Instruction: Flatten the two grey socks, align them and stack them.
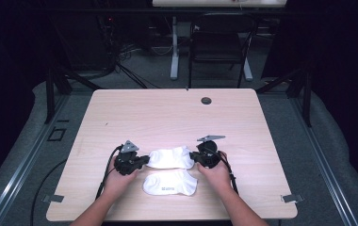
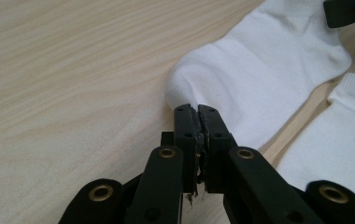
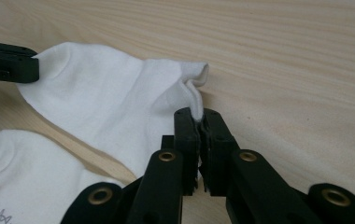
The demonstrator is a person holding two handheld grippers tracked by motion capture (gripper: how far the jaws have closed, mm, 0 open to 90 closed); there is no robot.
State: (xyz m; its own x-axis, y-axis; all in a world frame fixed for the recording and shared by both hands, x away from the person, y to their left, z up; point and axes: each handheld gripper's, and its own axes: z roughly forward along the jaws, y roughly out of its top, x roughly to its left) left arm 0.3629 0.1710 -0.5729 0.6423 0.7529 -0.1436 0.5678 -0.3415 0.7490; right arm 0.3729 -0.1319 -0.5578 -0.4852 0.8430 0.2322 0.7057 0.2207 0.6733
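The near sock (image 3: 21,172) is cut off by the right gripper view's lower edge, its grey print (image 1: 166,189) too small to read.

This looks like a lab or recording studio, not a home. Beyond the jaws, past the far edge of the light wood table (image 1: 167,113), black curtains (image 1: 337,56) close both sides of the room, w/ dark metal stands (image 1: 54,89) in front of them. Farther back are a grey carpet floor (image 1: 153,73), loose cables (image 1: 125,66), a black chair (image 1: 217,47) and a white desk leg (image 1: 174,52).
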